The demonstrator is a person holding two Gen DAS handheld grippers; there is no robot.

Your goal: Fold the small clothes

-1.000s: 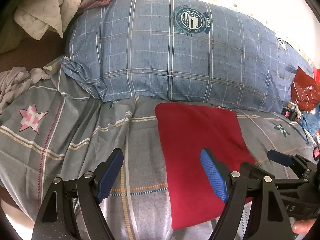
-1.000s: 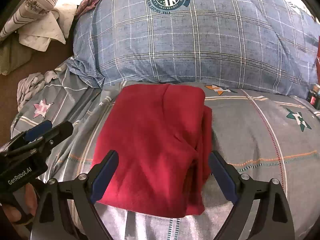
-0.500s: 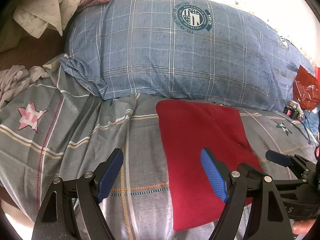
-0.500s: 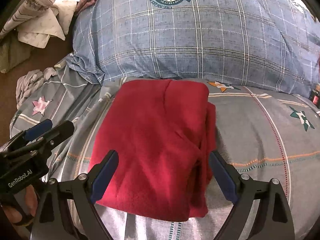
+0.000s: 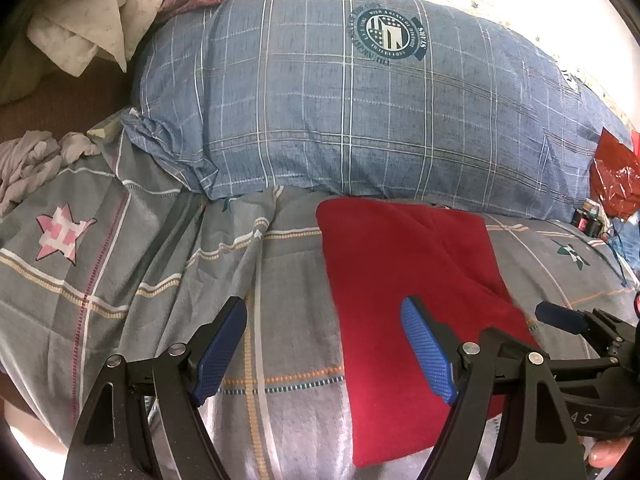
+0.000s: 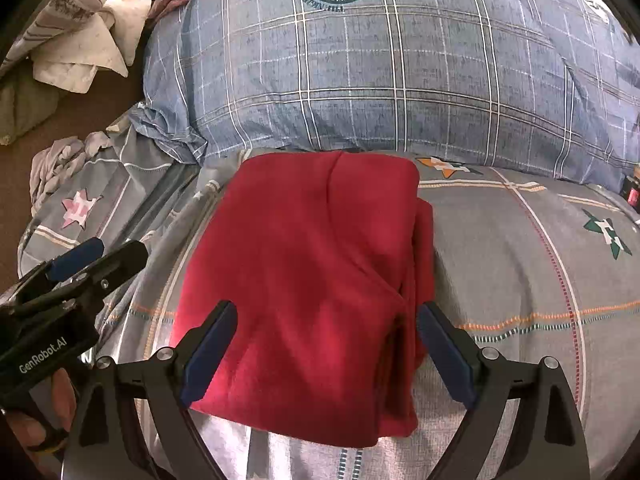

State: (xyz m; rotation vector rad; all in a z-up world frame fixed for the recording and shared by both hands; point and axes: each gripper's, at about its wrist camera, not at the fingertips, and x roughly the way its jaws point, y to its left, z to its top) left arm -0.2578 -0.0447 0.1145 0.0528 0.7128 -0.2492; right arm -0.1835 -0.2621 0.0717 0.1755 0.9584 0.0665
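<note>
A red garment (image 6: 312,272) lies folded into a rectangle on the grey star-print bedsheet (image 6: 520,272), its far edge against the blue plaid pillow (image 6: 380,72). In the right wrist view my right gripper (image 6: 326,314) stands open above the garment's near end, with nothing pinched between its blue pads. In the left wrist view the red garment (image 5: 408,292) lies to the right; my left gripper (image 5: 324,312) is open over the bare sheet at the garment's left edge. Each gripper shows at the side of the other's view.
A crumpled grey-white cloth (image 5: 28,160) lies at the sheet's left edge. White and striped fabrics (image 6: 72,40) pile up at the far left by a brown surface. A red plastic bag (image 5: 614,184) and small items sit at the far right.
Both views have crept slightly, so the red garment sits a little lower in the right wrist view. Both grippers stay open and the garment lies unchanged.
</note>
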